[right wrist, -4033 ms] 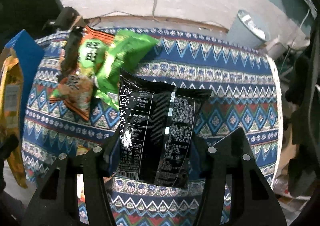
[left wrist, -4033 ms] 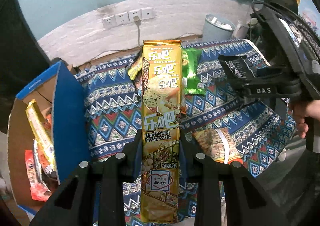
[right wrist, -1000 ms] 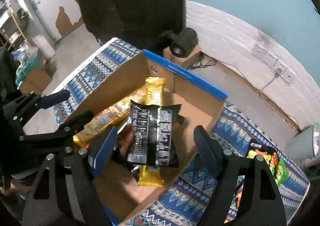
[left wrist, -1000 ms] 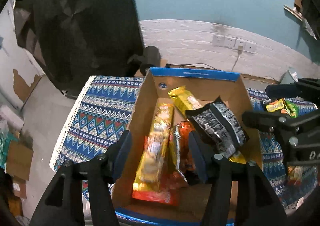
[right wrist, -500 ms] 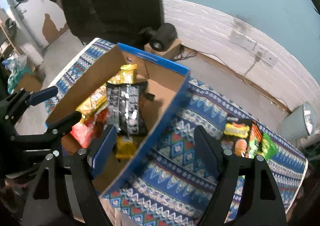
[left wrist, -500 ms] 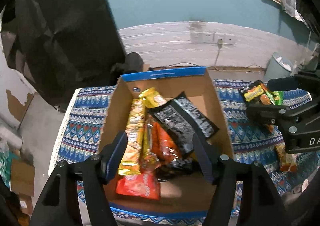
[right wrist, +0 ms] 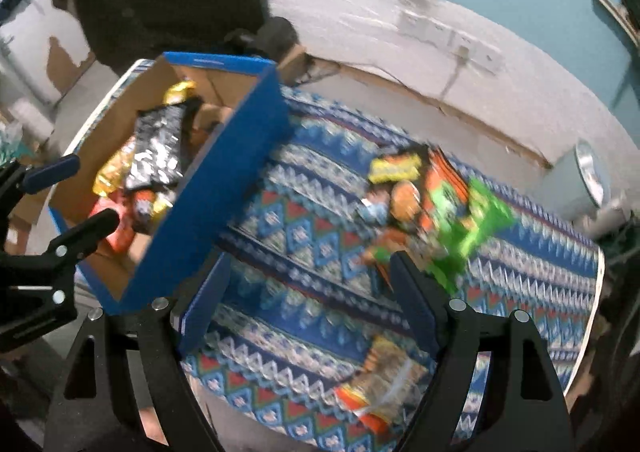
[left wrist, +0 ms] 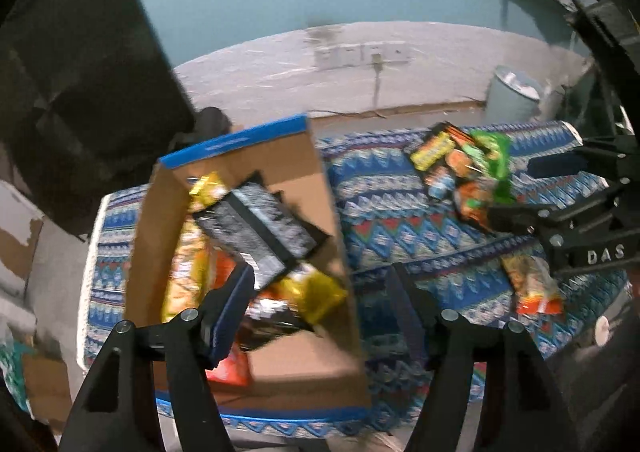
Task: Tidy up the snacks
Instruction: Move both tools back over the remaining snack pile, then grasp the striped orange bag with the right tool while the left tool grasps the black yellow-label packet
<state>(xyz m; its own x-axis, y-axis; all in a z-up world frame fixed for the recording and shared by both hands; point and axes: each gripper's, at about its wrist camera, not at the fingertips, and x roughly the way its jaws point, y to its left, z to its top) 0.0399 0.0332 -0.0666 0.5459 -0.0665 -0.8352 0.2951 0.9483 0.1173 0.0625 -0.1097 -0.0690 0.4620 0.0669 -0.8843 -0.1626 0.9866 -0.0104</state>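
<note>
Only "DAS" was readable, in white letters on the right gripper (left wrist: 560, 188) at right of frame.

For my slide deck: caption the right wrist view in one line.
Open right claw above the patterned tablecloth, cardboard box of snacks at left, loose snack packets ahead.

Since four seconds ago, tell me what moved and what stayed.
Both grippers let go: the left gripper dropped its long yellow packet and the right gripper its black packet into the box. Both now stand open and empty, swinging back toward the pile of snacks, which stayed on the cloth.
</note>
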